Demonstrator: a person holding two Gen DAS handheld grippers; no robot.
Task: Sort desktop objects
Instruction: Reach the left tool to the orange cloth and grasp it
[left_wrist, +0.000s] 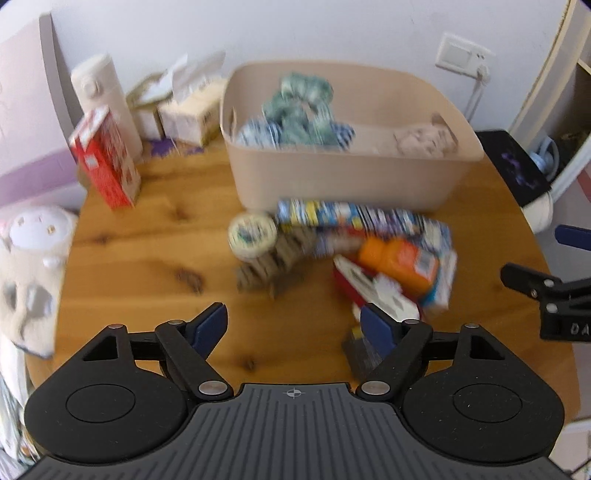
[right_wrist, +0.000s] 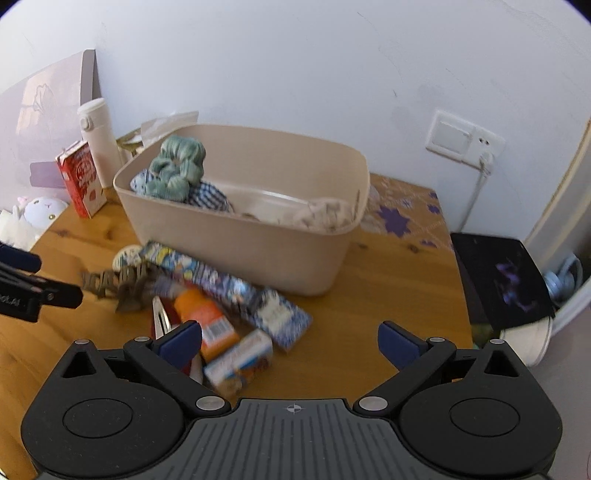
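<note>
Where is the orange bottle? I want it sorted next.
In the left wrist view, the orange bottle lies right of centre in the clutter pile on the table, before the beige bin.

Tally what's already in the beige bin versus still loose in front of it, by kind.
In the beige bin:
Scrunchies: 2 (green scrunchie, checked scrunchie)
Pale cloth item: 1
Loose:
Boxes or packets: about 4
Round tin: 1
Brown claw clip: 1
Silver snap clip: 1
Total: about 10

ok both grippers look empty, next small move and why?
Probably ease the right gripper forward and left over the orange packet, the nearest item in the pile before the beige bin. Both the right and left gripper are open, holding nothing.
</note>
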